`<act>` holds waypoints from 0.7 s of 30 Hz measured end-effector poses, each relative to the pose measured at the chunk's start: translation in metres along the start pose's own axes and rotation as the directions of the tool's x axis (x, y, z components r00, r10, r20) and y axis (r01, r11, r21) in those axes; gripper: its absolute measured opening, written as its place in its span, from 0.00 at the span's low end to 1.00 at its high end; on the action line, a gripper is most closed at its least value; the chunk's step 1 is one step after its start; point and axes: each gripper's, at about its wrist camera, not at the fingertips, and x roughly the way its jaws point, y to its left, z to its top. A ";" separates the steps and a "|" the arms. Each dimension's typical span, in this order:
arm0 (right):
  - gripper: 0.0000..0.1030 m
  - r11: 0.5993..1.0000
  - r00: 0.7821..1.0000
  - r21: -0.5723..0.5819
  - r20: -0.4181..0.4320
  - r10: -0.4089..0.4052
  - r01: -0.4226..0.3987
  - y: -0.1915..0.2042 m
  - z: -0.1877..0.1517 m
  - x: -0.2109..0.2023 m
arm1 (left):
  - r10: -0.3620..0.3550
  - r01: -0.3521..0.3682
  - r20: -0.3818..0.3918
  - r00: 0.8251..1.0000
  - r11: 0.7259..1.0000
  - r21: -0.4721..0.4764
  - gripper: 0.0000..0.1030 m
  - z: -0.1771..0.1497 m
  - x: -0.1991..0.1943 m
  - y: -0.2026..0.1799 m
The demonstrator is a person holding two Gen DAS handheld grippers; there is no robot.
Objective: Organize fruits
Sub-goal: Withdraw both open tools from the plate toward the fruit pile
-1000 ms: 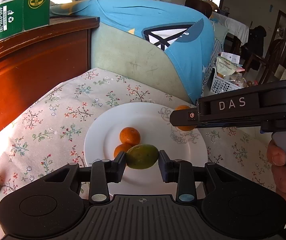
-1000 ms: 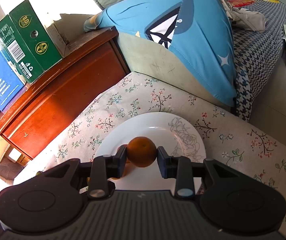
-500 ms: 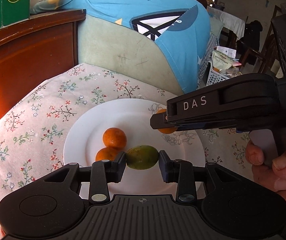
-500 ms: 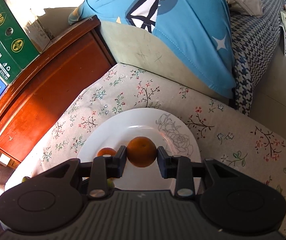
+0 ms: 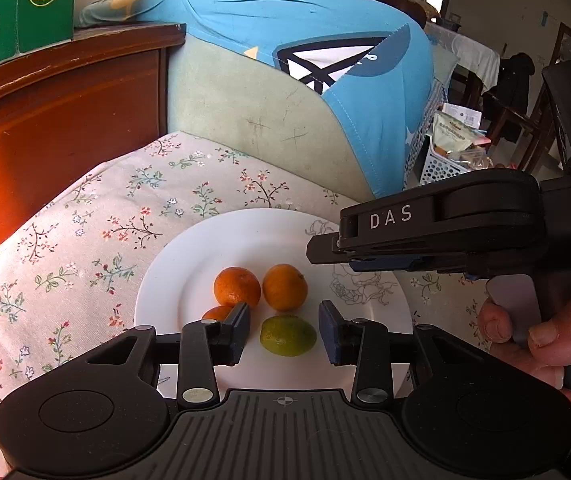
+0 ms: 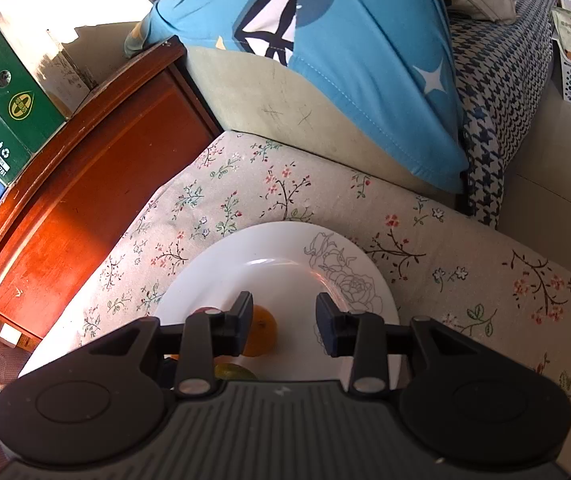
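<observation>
Your left gripper (image 5: 284,332): jaws spread, green fruit (image 5: 288,335) lying loose between them on the white plate (image 5: 189,264). Your right gripper (image 6: 284,318): jaws spread, empty. Three oranges (image 5: 284,287) sit on the plate.

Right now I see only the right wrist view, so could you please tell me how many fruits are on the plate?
Observer: Four: three oranges and one green fruit lie on the white plate.
Operator: Is the left gripper holding the green one?
Observer: No. The left gripper is open, with a gap on each side of the green fruit.
Operator: Where does mine sit?
Observer: The right gripper hangs above the plate's right part, beyond the oranges.
</observation>
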 end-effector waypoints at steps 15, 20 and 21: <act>0.44 1.000 0.999 0.009 0.041 -0.027 0.027 0.013 -0.004 -0.033 | 0.086 -0.086 -0.036 0.996 0.996 0.006 0.61 -0.003 -0.035 0.011; 0.48 0.999 0.998 0.025 0.062 -0.031 0.029 0.020 -0.013 -0.048 | 0.109 -0.109 -0.041 0.993 0.994 -0.010 0.61 -0.006 -0.052 0.025; 0.48 0.999 0.997 0.027 0.065 -0.028 0.026 0.022 -0.015 -0.051 | 0.112 -0.113 -0.042 0.993 0.993 -0.016 0.61 -0.007 -0.055 0.028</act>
